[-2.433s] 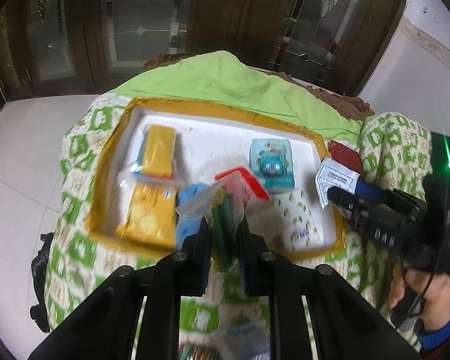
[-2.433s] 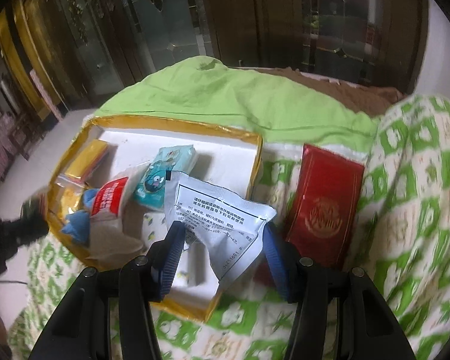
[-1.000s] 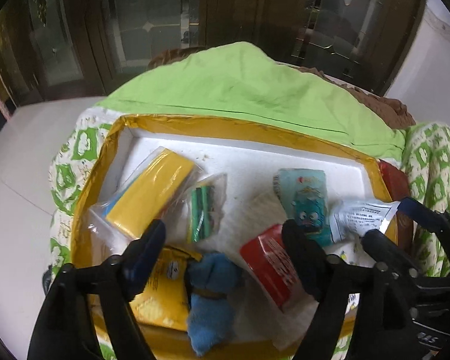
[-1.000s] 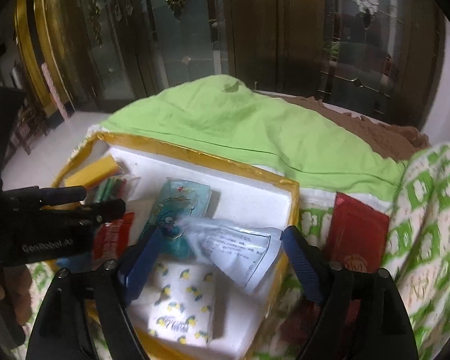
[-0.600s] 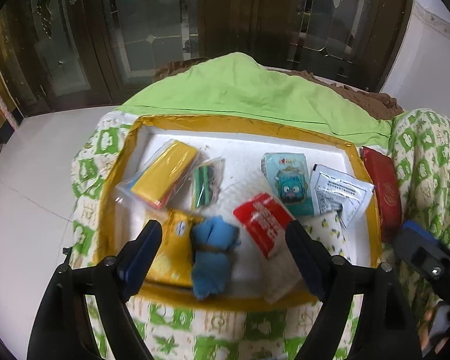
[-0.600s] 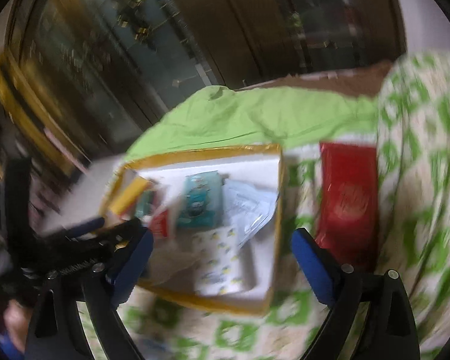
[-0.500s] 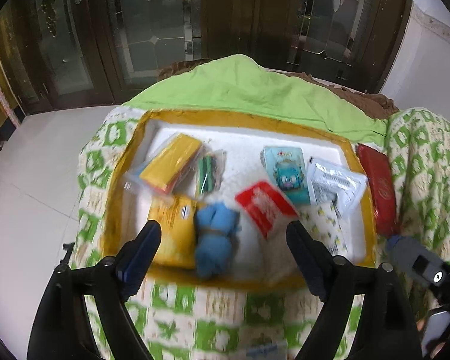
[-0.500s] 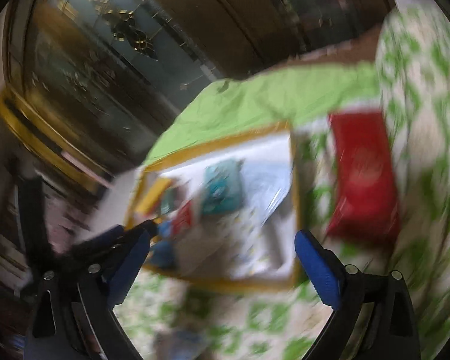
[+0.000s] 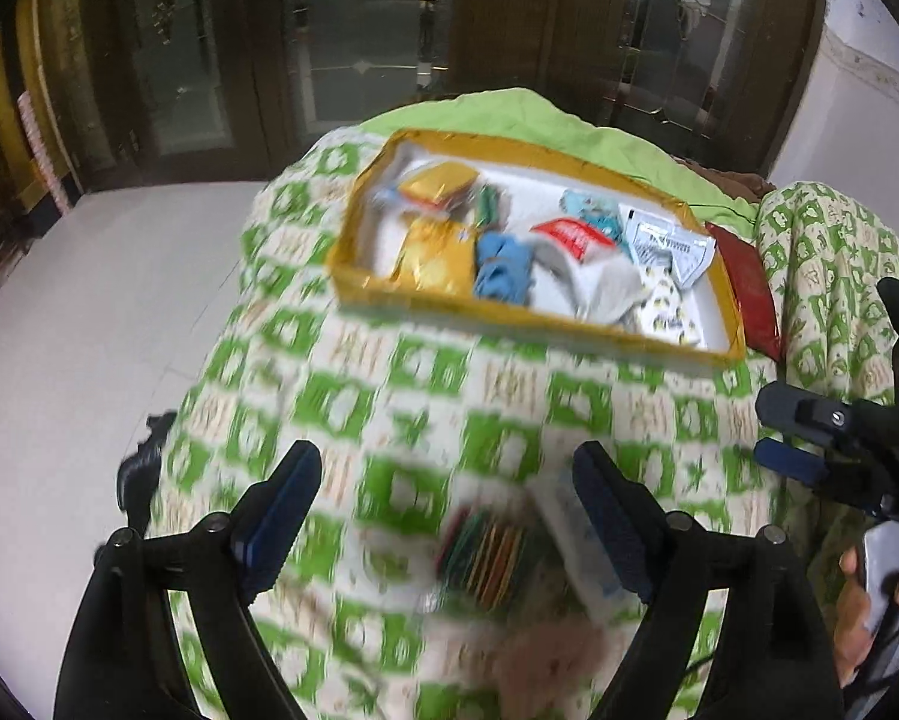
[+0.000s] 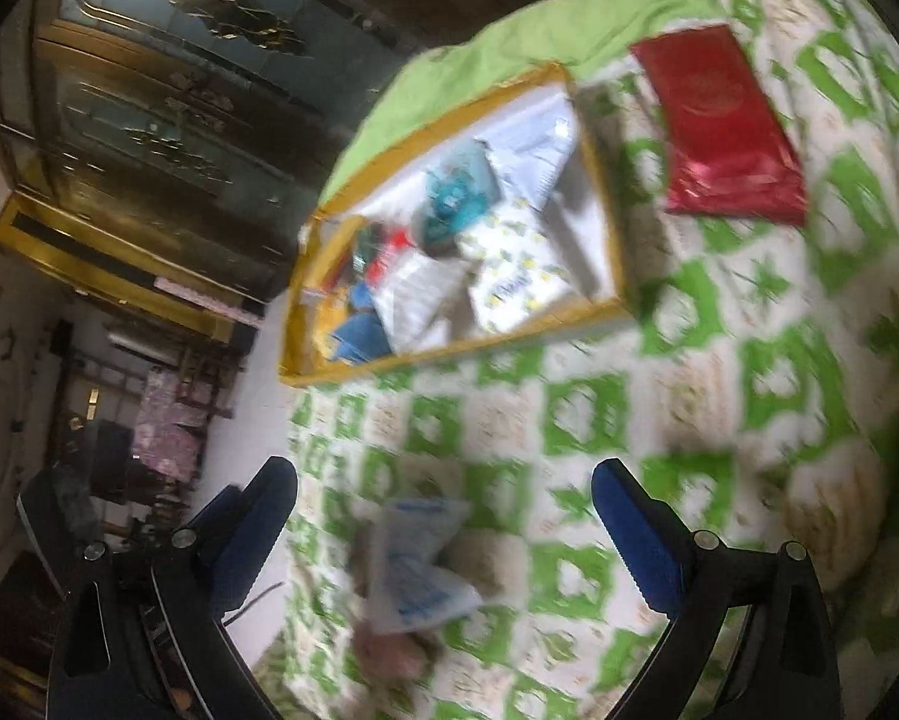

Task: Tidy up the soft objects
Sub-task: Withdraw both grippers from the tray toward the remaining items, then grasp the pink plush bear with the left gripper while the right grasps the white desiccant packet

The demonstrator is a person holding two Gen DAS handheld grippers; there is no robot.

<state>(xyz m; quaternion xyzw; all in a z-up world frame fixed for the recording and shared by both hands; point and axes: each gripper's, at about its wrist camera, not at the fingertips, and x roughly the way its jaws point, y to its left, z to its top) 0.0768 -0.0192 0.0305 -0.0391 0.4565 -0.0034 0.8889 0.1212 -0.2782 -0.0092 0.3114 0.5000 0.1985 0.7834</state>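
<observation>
Both my grippers hang over the green-and-white patterned quilt (image 9: 341, 402), and both are empty-handed. My left gripper (image 9: 443, 498) has its jaws spread wide with nothing pressed between the blue pads; under and just past them lies a blurred packet of coloured strips (image 9: 482, 552), and just to its right a pale blue-and-white packet (image 9: 569, 516) close by my right-hand finger. My right gripper (image 10: 443, 510) has just been opening its jaws and they now stand as wide as can be, nothing clamped; that same pale packet (image 10: 416, 564) lies on the quilt between and below the fingers, not touched by the pads. Up ahead sits the yellow-rimmed white tray (image 9: 509, 330), and it is packed: two yellow packs (image 9: 437, 252) at the left, a blue cloth bundle (image 9: 503, 267) beside them, a red-and-white pouch (image 9: 575, 237) in the middle, a teal cartoon pack (image 9: 593, 210) behind it, a white printed sachet (image 9: 668, 246) at the right end, and a lemon-print pack (image 9: 668, 306) in the near right corner. Just outside the tray's right edge, a red packet (image 10: 725, 132) lies flat on the quilt. In the left view my right gripper (image 9: 809, 438) shows at the right edge, with the person's hand (image 9: 863, 594) on its handle. Both views are smeared.
</observation>
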